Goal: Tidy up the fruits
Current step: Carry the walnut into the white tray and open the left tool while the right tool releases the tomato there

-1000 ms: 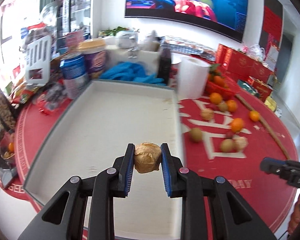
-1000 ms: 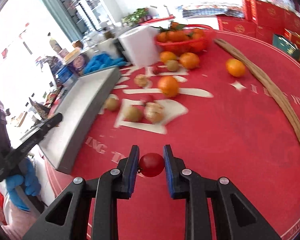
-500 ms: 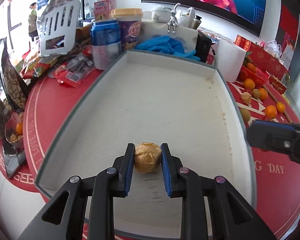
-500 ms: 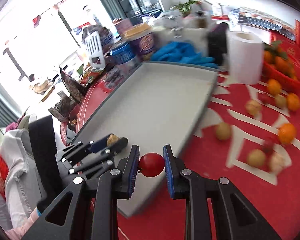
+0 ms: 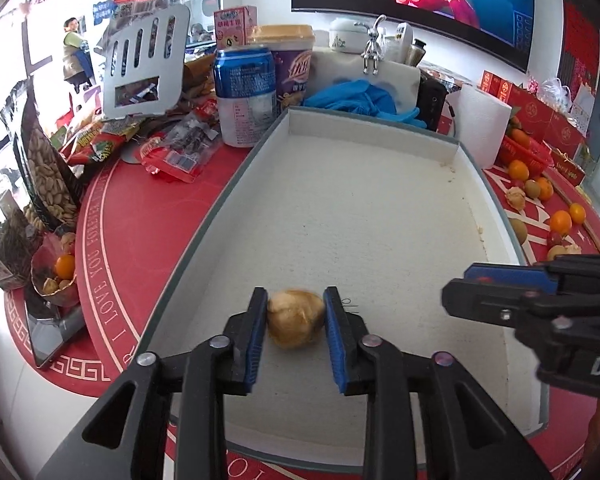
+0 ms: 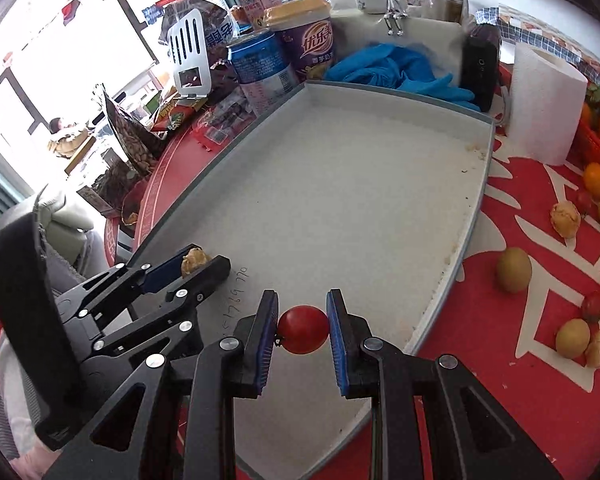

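My left gripper (image 5: pixel 296 296) hangs low over the near end of the white tray (image 5: pixel 360 200). A tan wrinkled fruit (image 5: pixel 296 318) sits between its blue pads. Its jaws are opening; the fruit looks blurred but still touches both pads. In the right wrist view the left gripper (image 6: pixel 204 260) and that tan fruit (image 6: pixel 194 259) show at the tray's (image 6: pixel 340 180) left side. My right gripper (image 6: pixel 303 300) is shut on a red cherry tomato (image 6: pixel 303 330) above the tray's near right part. The right gripper (image 5: pixel 458 286) also enters the left wrist view from the right.
Loose kiwis (image 6: pixel 514 270), oranges (image 6: pixel 596 180) and tan fruits (image 6: pixel 565 219) lie on the red cloth right of the tray. A paper roll (image 6: pixel 544 108), blue gloves (image 5: pixel 364 96), a blue can (image 5: pixel 246 92) and snack packets (image 5: pixel 168 152) crowd the tray's far and left sides.
Both grippers have come over the tray, the right one swinging in from the red cloth with the tomato. The tan fruit now looks blurred between the left pads.
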Available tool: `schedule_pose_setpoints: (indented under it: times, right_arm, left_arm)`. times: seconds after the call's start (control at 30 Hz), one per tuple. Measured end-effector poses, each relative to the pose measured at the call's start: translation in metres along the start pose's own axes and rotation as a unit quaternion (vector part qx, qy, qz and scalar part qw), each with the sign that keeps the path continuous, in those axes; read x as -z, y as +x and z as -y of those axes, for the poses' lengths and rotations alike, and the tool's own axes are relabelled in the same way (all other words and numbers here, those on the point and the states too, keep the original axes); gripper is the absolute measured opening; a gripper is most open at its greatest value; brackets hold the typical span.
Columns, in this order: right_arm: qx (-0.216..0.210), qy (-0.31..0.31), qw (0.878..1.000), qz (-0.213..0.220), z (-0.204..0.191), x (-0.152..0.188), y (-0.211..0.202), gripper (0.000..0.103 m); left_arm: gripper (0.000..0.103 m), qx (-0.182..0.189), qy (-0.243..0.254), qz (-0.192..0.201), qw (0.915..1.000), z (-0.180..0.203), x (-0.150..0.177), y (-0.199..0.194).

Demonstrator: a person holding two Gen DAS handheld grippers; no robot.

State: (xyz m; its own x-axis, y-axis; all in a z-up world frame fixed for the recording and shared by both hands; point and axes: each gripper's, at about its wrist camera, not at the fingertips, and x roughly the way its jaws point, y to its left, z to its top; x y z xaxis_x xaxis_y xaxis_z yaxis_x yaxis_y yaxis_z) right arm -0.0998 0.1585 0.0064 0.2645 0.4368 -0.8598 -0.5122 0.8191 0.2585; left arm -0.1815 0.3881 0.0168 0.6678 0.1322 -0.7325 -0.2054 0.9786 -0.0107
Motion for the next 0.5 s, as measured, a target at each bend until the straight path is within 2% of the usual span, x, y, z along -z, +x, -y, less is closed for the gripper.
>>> schedule_pose_setpoints:
  times: [0.03, 0.1, 0.13, 0.17, 0.23, 0.37, 0.5]
  right_arm:
    - [0.001, -0.003, 1.0, 0.0, -0.001, -0.001, 0.0, 0.027]
    - [0.002, -0.003, 1.0, 0.001, 0.0, -0.003, -0.002, 0.029]
    - [0.002, -0.002, 1.0, 0.007, 0.0, -0.004, -0.006, 0.05]
    - [0.013, 0.001, 1.0, 0.021, 0.002, -0.005, -0.011, 0.077]
    - [0.015, 0.002, 0.999, 0.05, 0.005, -0.007, -0.026, 0.103]
    - [0.02, 0.008, 0.996, 0.082, 0.015, -0.008, -0.051, 0.103]
    - [0.03, 0.024, 0.996, 0.082, 0.033, -0.003, -0.065, 0.103]
  left_arm:
    - [0.058, -0.001, -0.002, 0.003, 1.0, 0.0, -0.001, -0.001]
    - [0.082, -0.011, -0.01, 0.022, 0.9997, -0.002, -0.002, -0.01]
    - [0.082, -0.019, -0.011, 0.031, 0.9993, -0.002, -0.003, -0.013]
    - [0.082, -0.026, -0.009, 0.038, 0.9989, -0.001, -0.005, -0.017]
    - [0.082, -0.021, -0.007, 0.038, 0.9991, 0.0, -0.008, -0.021]
    - [0.083, -0.006, -0.005, 0.04, 0.9992, 0.009, -0.014, -0.03]
    - [0.083, 0.004, 0.03, 0.047, 0.9985, 0.034, -0.015, -0.041]
